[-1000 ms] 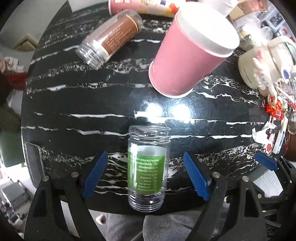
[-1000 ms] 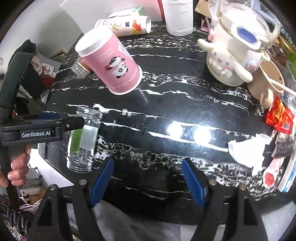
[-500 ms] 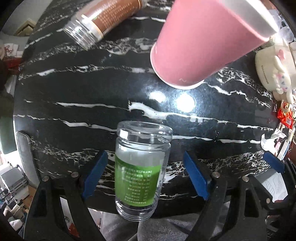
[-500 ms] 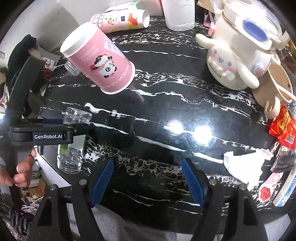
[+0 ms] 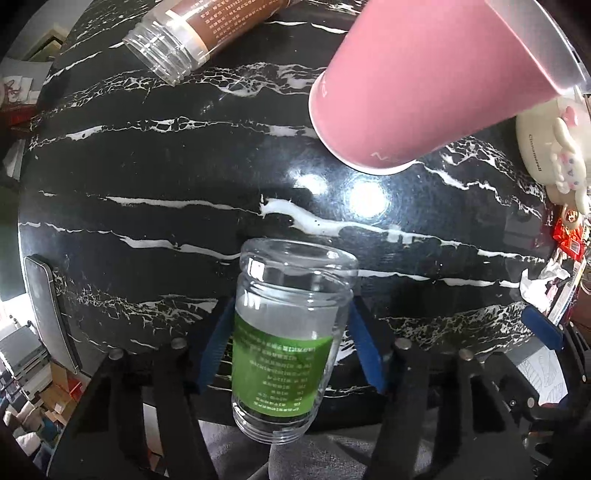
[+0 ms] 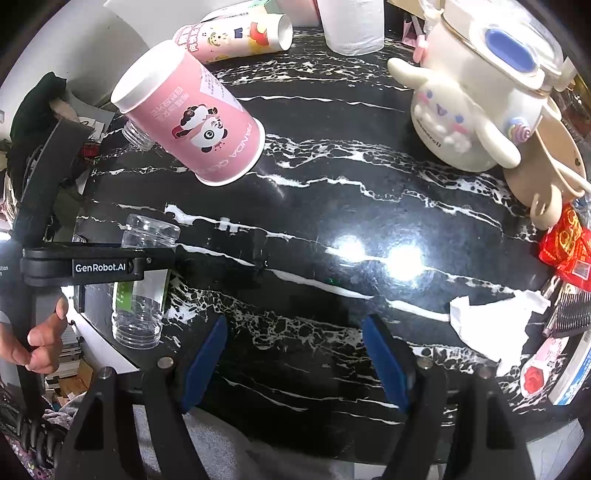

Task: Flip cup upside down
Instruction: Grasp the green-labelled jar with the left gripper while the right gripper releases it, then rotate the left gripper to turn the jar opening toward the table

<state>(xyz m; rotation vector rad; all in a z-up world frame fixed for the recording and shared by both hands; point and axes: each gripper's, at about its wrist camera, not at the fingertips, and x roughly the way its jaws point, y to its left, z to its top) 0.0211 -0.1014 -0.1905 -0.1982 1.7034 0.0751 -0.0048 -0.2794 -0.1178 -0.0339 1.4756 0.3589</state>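
A clear plastic jar with a green label (image 5: 284, 354) stands at the near edge of the black marble table (image 5: 184, 166), its threaded mouth toward the camera. My left gripper (image 5: 286, 349) is shut on the jar, its blue pads pressed on both sides. The jar also shows in the right wrist view (image 6: 142, 284), with the left gripper's black finger across it. A pink panda paper cup (image 6: 188, 129) stands mouth down beyond it; it also shows in the left wrist view (image 5: 424, 81). My right gripper (image 6: 295, 354) is open and empty over the table's near edge.
A brown-labelled clear bottle (image 5: 207, 33) lies on its side at the back left. A white cartoon-dog kettle (image 6: 476, 92) stands at the right, with a crumpled tissue (image 6: 491, 325) and red packets (image 6: 565, 243) near the right edge. Another printed cup (image 6: 236, 37) lies behind.
My left gripper has moved in around the jar and closed on it; the jar now looks larger and slightly tilted. The right gripper has stayed open and shifted only a little.
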